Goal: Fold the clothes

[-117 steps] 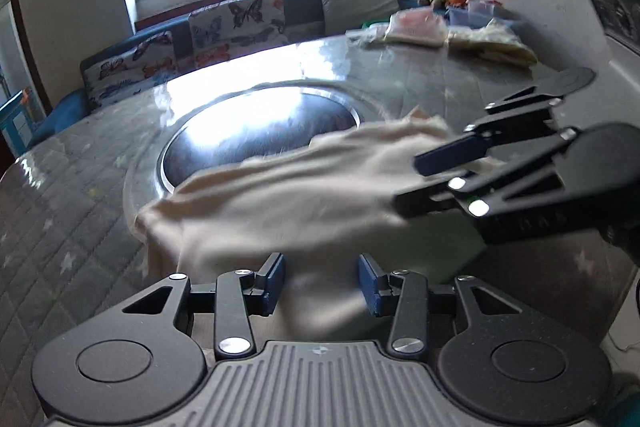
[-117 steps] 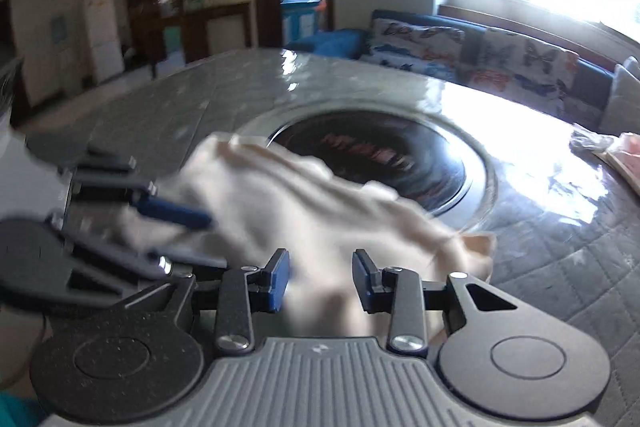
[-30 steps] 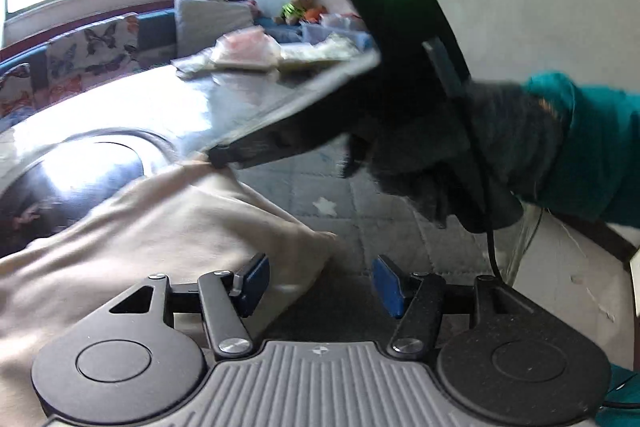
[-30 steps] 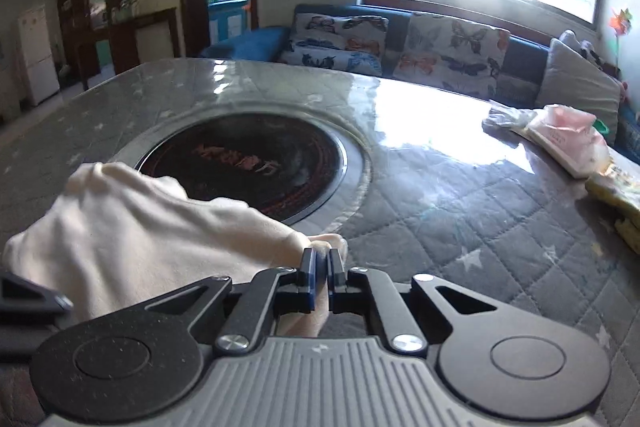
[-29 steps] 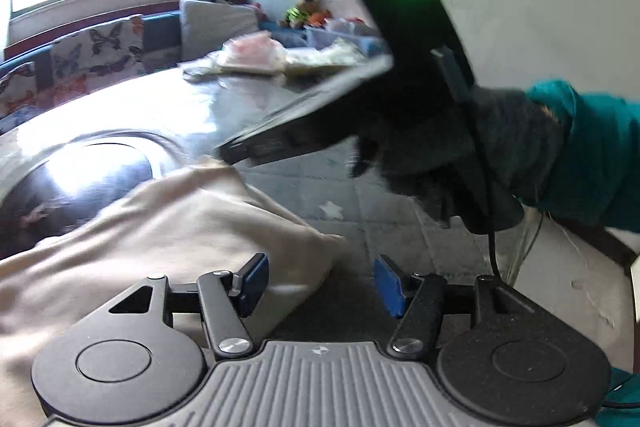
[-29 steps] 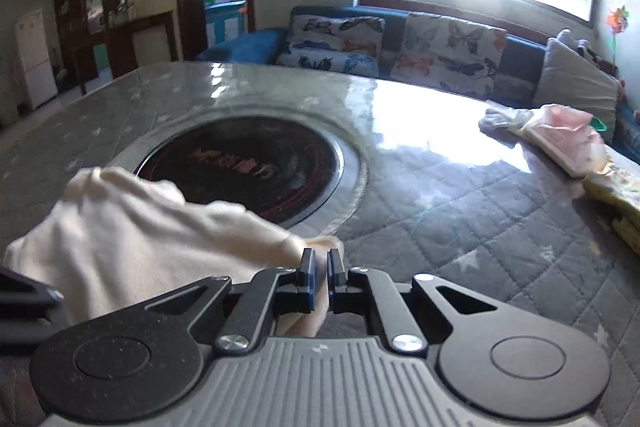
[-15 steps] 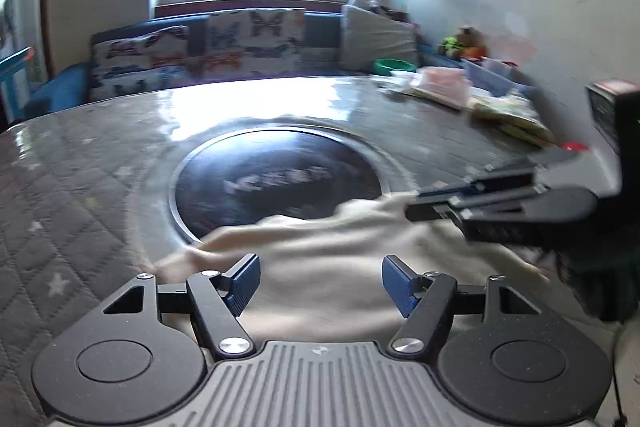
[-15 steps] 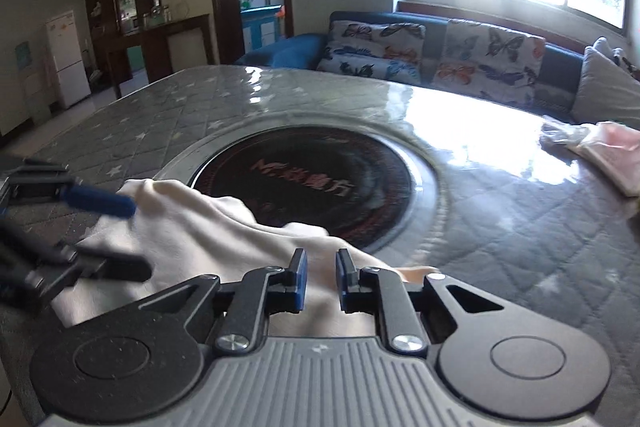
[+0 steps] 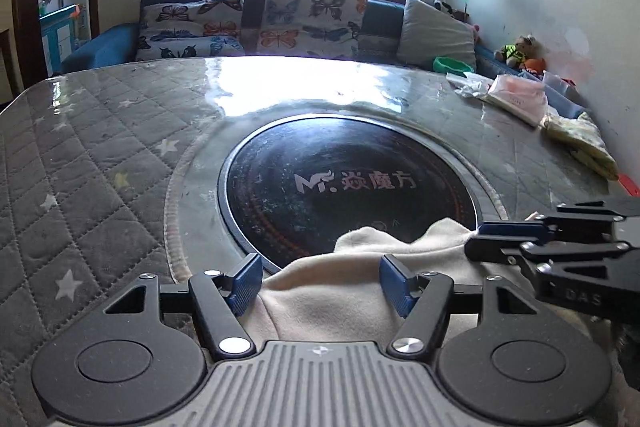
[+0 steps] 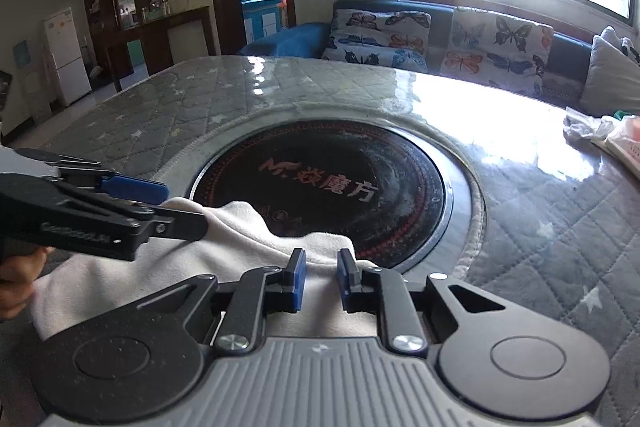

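Reading "DAS": right gripper (image 9: 472, 239) body

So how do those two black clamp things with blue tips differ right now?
The left gripper is spread wide, while the right gripper stands only narrowly open. In the left wrist view the right gripper points in sideways from the right. Both hover over the cream cloth garment beside the round black cooktop; neither grips it.

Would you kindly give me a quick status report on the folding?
Both hand-held grippers, left and right, open. Cream garment bunched beneath them, overlapping the black cooktop. Nothing in the way.
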### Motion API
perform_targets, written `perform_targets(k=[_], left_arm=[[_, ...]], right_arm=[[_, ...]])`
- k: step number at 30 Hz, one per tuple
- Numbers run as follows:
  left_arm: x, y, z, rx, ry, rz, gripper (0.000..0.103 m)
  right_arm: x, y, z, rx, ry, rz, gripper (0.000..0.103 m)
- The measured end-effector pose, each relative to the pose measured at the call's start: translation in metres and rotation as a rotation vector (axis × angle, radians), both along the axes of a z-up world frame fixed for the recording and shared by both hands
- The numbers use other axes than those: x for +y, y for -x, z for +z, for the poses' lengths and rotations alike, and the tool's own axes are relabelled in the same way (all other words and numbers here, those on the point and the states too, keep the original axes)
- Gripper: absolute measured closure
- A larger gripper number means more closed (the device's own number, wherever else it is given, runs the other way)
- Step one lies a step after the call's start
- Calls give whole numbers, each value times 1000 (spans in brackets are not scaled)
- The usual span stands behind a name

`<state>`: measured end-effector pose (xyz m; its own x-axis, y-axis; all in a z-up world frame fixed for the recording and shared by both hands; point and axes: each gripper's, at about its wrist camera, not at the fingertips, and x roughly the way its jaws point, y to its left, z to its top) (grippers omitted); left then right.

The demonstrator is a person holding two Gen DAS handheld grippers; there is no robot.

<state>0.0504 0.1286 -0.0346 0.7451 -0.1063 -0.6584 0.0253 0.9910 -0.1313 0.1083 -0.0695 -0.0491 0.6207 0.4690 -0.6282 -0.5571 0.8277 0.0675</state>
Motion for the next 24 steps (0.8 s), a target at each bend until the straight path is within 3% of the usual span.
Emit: perform_targets(k=[8,13,17,20,24], left_arm=[[15,27,14,-2,36,66,31],[18,49,13,27,41,108,21],[17,60,7,48,33,129,20],[18,64,3,57,31,149,20],[22,67,0,63,32,172,19]], right_arm=[[-3,27,7,-15,-40,30,58],[-8,42,1,-6,-58,34,46],[-10,45,-5,-5,-62,34,38],[-6,48,-6,-15,-57,44,20],[2,53,-11,-53,-10,63,13]])
